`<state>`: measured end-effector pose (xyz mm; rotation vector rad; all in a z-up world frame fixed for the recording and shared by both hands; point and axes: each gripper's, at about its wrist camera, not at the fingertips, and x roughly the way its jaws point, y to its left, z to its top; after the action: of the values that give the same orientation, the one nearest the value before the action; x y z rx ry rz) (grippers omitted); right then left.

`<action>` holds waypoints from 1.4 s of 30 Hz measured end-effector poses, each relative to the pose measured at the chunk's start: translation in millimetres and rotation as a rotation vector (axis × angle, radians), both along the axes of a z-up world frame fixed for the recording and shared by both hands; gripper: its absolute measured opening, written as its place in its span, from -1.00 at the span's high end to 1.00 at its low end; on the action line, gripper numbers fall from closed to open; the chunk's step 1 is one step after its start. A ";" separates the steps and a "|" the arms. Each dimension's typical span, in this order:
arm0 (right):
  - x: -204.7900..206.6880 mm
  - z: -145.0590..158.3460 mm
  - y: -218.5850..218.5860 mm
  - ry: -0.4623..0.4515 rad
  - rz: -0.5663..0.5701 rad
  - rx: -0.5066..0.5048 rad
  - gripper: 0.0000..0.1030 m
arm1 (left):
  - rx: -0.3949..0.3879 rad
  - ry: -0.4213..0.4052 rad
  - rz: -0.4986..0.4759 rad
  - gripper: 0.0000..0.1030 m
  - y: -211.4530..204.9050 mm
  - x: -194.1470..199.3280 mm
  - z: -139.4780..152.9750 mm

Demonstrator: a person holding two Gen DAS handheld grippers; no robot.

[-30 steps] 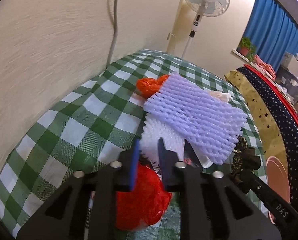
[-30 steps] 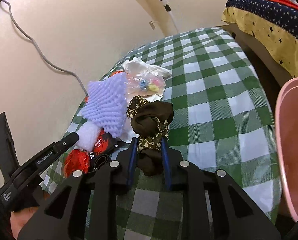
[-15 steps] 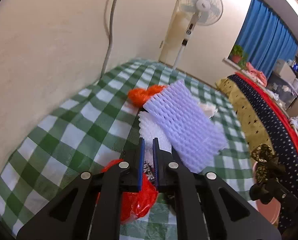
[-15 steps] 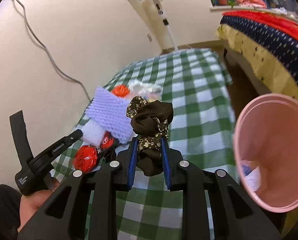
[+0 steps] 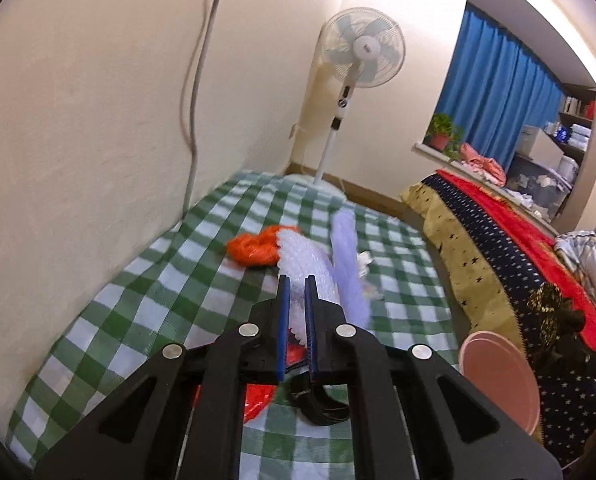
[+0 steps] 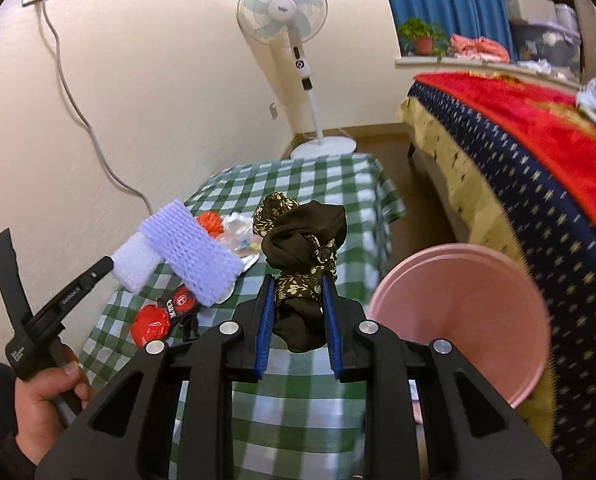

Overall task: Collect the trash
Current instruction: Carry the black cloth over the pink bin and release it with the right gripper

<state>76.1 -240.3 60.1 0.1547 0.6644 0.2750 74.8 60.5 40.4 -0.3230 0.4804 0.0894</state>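
Red wrapper: lying mostly hidden under the left gripper's black frame in the left wrist view. Pink bin: interior not showing, its near rim sitting behind the right gripper's frame. White foam net and purple foam net: smearing into blur, mesh unreadable.

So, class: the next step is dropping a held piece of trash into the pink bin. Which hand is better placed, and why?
Right. The right gripper grips the dark cloth wad beside the pink bin. The left gripper, clamped on white foam netting, is over the checked table, farther from it.
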 end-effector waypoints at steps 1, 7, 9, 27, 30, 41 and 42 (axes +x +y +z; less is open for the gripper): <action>-2.9 7.8 -4.8 -0.012 -0.002 -0.013 0.54 | 0.003 -0.010 -0.005 0.86 -2.1 -2.2 3.9; -13.6 36.6 -37.2 -0.075 -0.059 -0.031 0.54 | 0.022 -0.059 -0.047 0.86 -17.8 -10.6 22.1; -14.2 35.8 -48.5 -0.089 -0.091 -0.025 0.54 | 0.025 -0.071 -0.072 0.86 -26.6 -10.9 25.2; -1.0 4.7 -109.0 -0.051 -0.323 0.018 0.54 | 0.075 -0.123 -0.264 0.86 -112.7 -2.9 27.1; -0.6 2.9 -111.8 -0.047 -0.337 0.011 0.54 | 0.078 -0.111 -0.298 0.86 -128.1 1.6 20.4; 1.1 -9.1 -118.9 -0.011 -0.388 -0.032 0.54 | 0.081 -0.067 -0.417 0.86 -181.3 20.1 -4.6; 1.5 -10.2 -120.3 -0.007 -0.392 -0.034 0.54 | 0.081 -0.061 -0.429 0.86 -186.3 22.0 -7.7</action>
<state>77.6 -360.7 49.9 0.2469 0.6168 -0.1124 96.8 -125.8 32.7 -0.1381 0.4753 -0.3163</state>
